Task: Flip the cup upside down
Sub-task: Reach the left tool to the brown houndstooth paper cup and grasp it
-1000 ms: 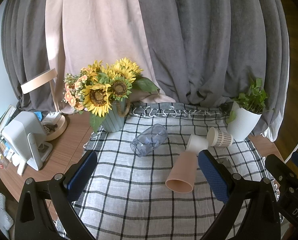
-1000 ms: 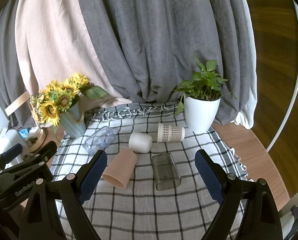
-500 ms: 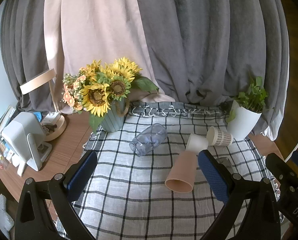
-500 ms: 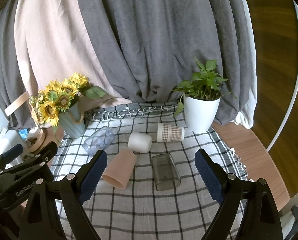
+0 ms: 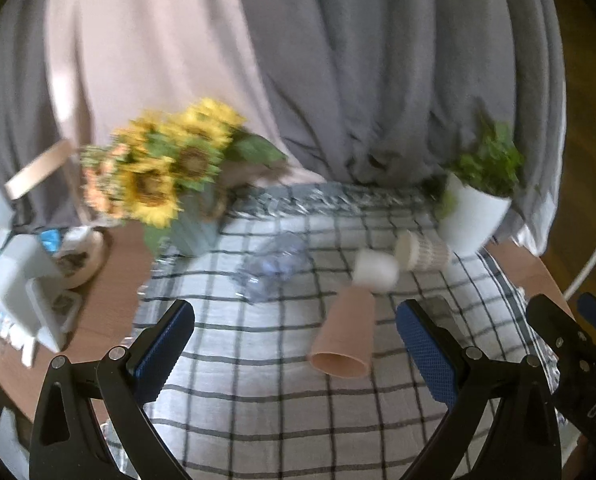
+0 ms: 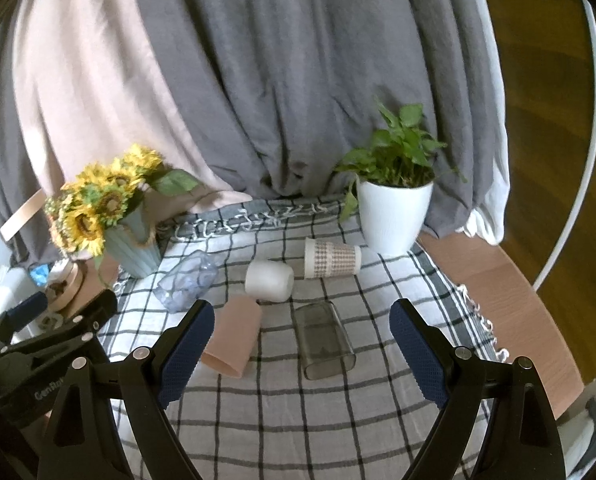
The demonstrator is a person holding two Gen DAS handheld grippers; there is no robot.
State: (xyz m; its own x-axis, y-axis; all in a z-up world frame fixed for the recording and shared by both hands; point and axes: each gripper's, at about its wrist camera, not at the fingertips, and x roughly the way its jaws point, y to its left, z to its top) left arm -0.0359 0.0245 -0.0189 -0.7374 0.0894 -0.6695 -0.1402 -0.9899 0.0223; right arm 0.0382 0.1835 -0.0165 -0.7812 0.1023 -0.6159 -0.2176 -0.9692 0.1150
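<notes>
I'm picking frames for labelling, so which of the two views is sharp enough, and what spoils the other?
Right wrist view: sharp; the pink cup and grey cup have crisp edges, with fisheye bending at the borders. Left wrist view: motion-smeared; sunflowers, clear cup and white cup are blurred, while the left gripper stays sharp.

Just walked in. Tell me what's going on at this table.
Two hand-held grippers hover over a checked cloth, both open and holding nothing. Five cups lie on their sides: a pink cup, a smoky grey cup, a white cup, a patterned paper cup and a clear cup. None has been flipped yet. The left gripper sits nearest the pink cup; the right gripper faces the grey one.
</notes>
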